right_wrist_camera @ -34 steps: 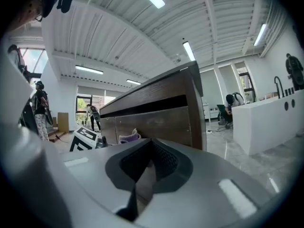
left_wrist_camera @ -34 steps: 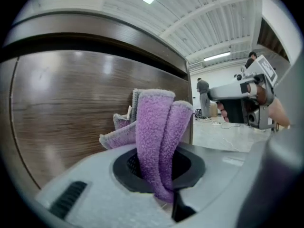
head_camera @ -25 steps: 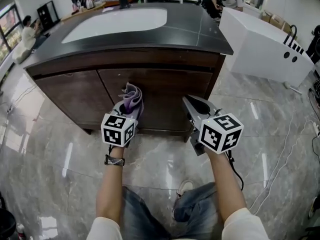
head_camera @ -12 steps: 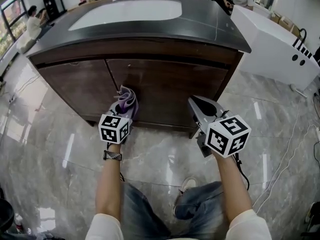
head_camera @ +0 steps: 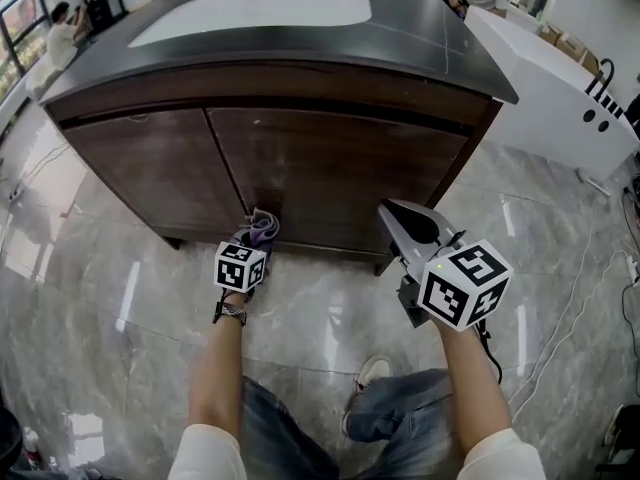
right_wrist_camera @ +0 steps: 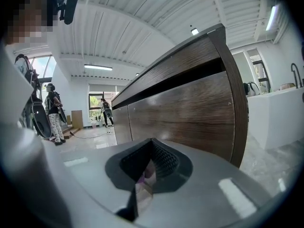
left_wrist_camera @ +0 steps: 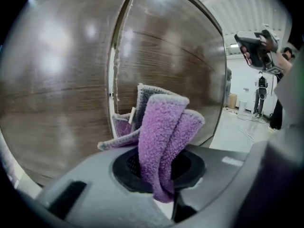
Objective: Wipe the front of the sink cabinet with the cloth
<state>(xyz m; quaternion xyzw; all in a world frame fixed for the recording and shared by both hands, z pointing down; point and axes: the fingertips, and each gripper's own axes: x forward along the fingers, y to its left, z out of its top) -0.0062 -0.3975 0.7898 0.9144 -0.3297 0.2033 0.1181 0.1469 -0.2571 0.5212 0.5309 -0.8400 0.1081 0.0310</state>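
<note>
Brown cabinet front [head_camera: 330, 168] fills mid-frame; left gripper [left_wrist_camera: 159, 170] pinches purple cloth [left_wrist_camera: 164, 127], which hides its tips; right gripper [right_wrist_camera: 147, 167] closed, empty.

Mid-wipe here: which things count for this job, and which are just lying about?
Job: purple cloth, clamped in the left gripper; cabinet doors.
Lying about: white unit at the right; person far left.

Cloth [head_camera: 264, 224] in the left gripper [head_camera: 255, 236] lies against the sink cabinet [head_camera: 340, 158] front, low, at the door seam. The right gripper [head_camera: 387, 209] is well to its right.
</note>
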